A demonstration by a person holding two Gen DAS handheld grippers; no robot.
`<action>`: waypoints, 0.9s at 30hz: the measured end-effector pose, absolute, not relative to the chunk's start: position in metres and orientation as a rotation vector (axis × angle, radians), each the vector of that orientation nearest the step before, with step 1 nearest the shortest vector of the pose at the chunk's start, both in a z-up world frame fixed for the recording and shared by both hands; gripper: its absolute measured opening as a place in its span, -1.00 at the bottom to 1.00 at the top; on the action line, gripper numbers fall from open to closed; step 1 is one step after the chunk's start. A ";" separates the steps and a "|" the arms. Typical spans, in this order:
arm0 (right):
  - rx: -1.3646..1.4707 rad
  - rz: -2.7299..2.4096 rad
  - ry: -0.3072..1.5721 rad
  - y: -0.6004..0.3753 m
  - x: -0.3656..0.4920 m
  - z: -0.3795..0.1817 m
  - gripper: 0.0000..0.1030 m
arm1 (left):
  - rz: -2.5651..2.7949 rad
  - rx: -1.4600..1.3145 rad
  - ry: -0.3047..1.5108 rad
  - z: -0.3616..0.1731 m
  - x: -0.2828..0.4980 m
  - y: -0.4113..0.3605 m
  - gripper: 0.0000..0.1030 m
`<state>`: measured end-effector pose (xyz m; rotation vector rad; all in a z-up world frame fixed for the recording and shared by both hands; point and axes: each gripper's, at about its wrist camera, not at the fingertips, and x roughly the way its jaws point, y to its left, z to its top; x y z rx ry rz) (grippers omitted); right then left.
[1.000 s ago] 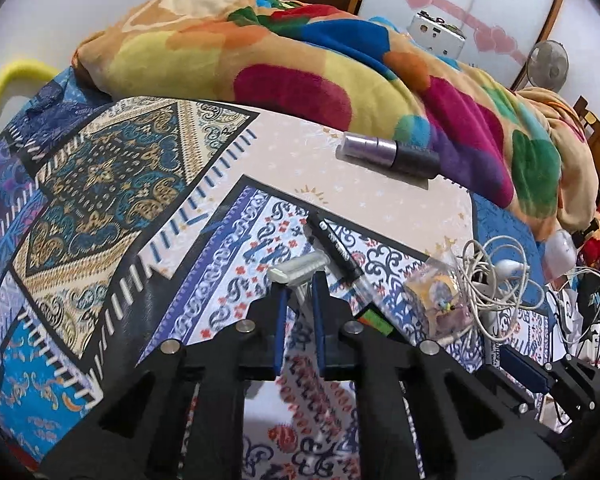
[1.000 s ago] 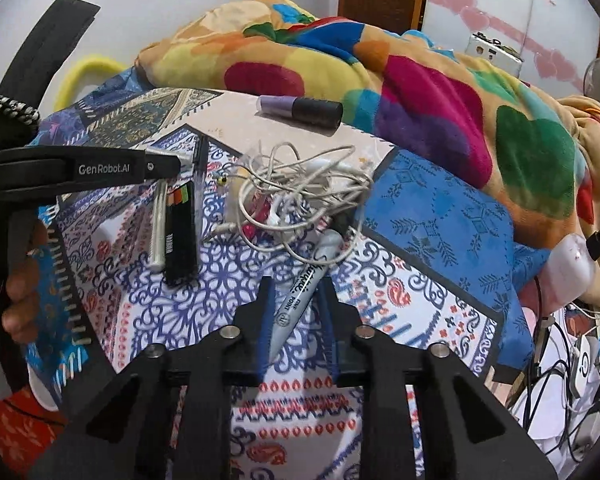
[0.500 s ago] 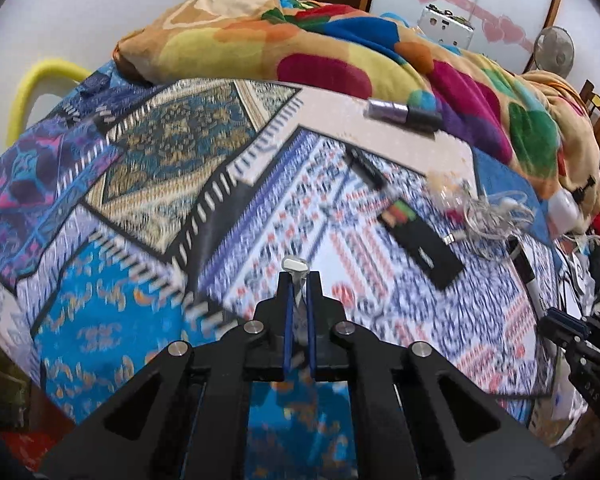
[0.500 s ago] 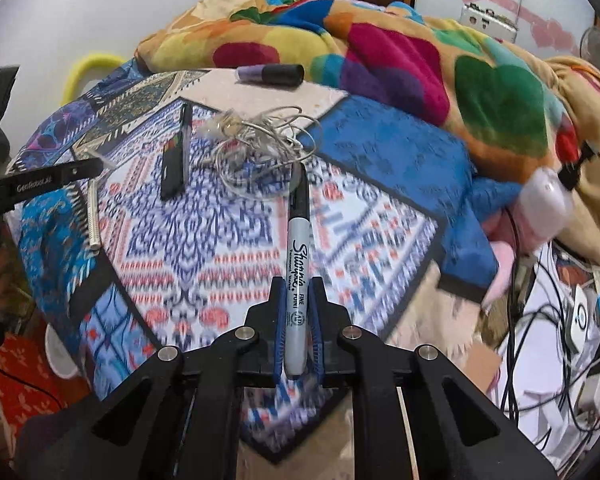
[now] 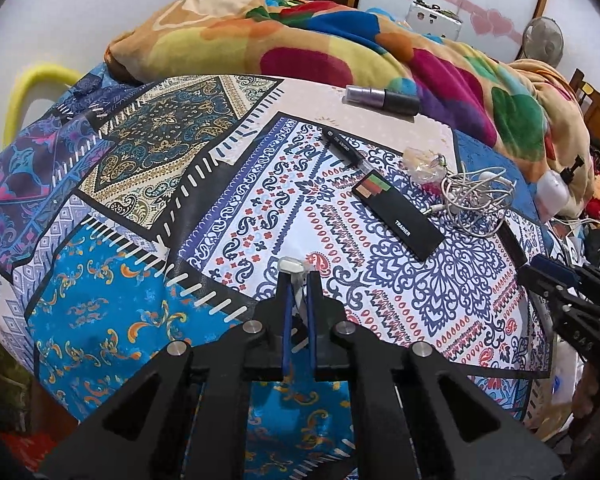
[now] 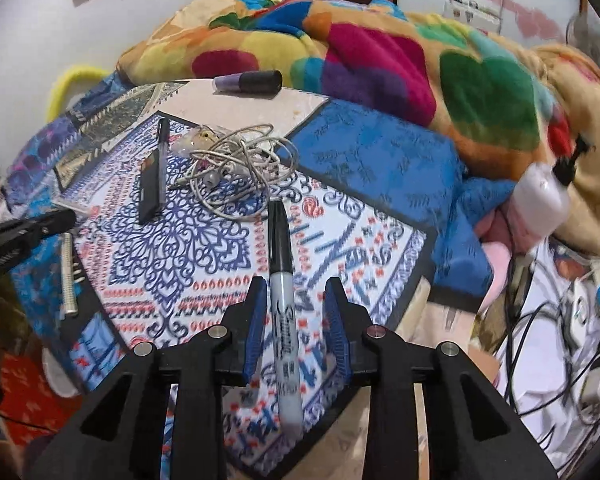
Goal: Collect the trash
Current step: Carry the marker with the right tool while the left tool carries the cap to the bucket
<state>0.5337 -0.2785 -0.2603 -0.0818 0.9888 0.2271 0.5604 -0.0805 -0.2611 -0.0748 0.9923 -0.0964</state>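
Left gripper [image 5: 297, 312]: jaws nearly together, pinching a slim silvery stick with a white cap [image 5: 293, 267] that pokes out past the fingertips, held above the near edge of the patterned bedspread [image 5: 112, 304]. Right gripper [image 6: 296, 320]: jaws spread apart, a black-capped marker [image 6: 282, 280] lying lengthwise in the gap, cap pointing away; no pad visibly touches it, and whether it rests on the cloth or is falling, cannot tell. In the right wrist view the left gripper shows at the left edge with the silvery stick [image 6: 69, 276] hanging from it. Further in, left wrist view: a flat black case [image 5: 398, 216] with coloured tabs at its far end lies on the blue-and-white print, right of centre. Just beyond and touching its far end, a black pen [image 5: 342, 148]. Right of the case, a tangle of white cable [image 5: 474, 196], with a crumpled clear wrapper [image 5: 422, 164] at its far-left side. Farther back, on the plain pale patch, a purple-and-black tube [image 5: 382, 96] lies on its side, just beside the heaped multicoloured blanket [image 5: 300, 40]. A yellow bar [image 5: 32, 88] curves at far left.
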 end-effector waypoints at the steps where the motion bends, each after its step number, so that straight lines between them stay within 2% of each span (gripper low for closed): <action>1: -0.112 0.217 0.973 -0.274 0.532 -0.261 -0.47 | -0.097 -0.077 0.992 -0.261 0.560 -0.080 -0.90; 3: -0.129 0.206 0.953 -0.271 0.530 -0.262 -0.52 | -0.096 -0.082 0.990 -0.261 0.560 -0.080 -0.90; 6: -0.119 0.198 0.956 -0.271 0.529 -0.261 -0.79 | -0.078 -0.093 0.993 -0.261 0.560 -0.080 -0.90; 11: -0.045 0.247 1.006 -0.276 0.530 -0.255 -0.79 | -0.065 -0.122 0.998 -0.256 0.553 -0.078 -0.91; 27: -0.084 0.324 0.844 -0.230 0.469 -0.160 -0.79 | -0.028 -0.161 0.861 -0.167 0.471 -0.031 -0.91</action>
